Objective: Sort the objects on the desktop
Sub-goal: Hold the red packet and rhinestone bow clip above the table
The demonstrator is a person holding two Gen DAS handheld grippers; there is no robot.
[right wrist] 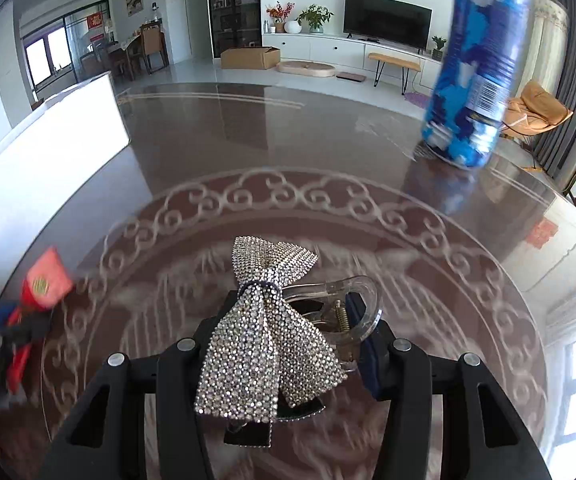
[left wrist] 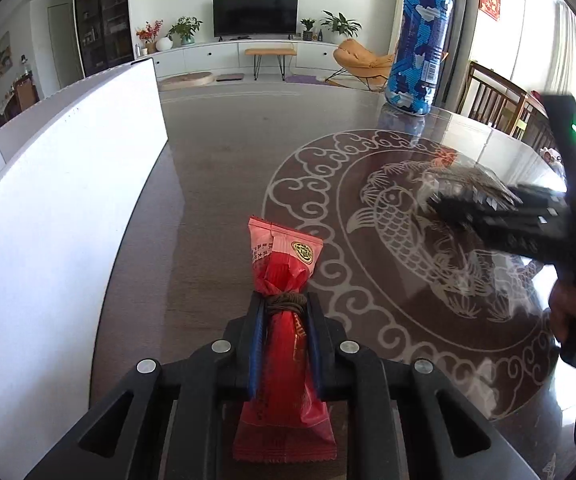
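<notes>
Both grippers loaded, sorting under way.
Red snack packet (left wrist: 284, 320) is being pinched in the left gripper (left wrist: 286, 340), jaws narrow; rhinestone bow hair clip (right wrist: 264, 340) is being held by the right gripper (right wrist: 288, 344) above the worktop (right wrist: 248, 128). Grips are best kept firm during carry, toward the white box (left wrist: 68, 200) far left. Count: one packet, one clip, one blue bottle (left wrist: 419, 44), far right.

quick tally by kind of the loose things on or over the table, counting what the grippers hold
Snack packets: 1, red packet, clamped in the left gripper
Hair clips: 1, rhinestone bow clip, between the fingers of the right gripper
Bottles: 1, blue camouflage bottle, standing
White boxes: 1, white box
Total: 4
</notes>
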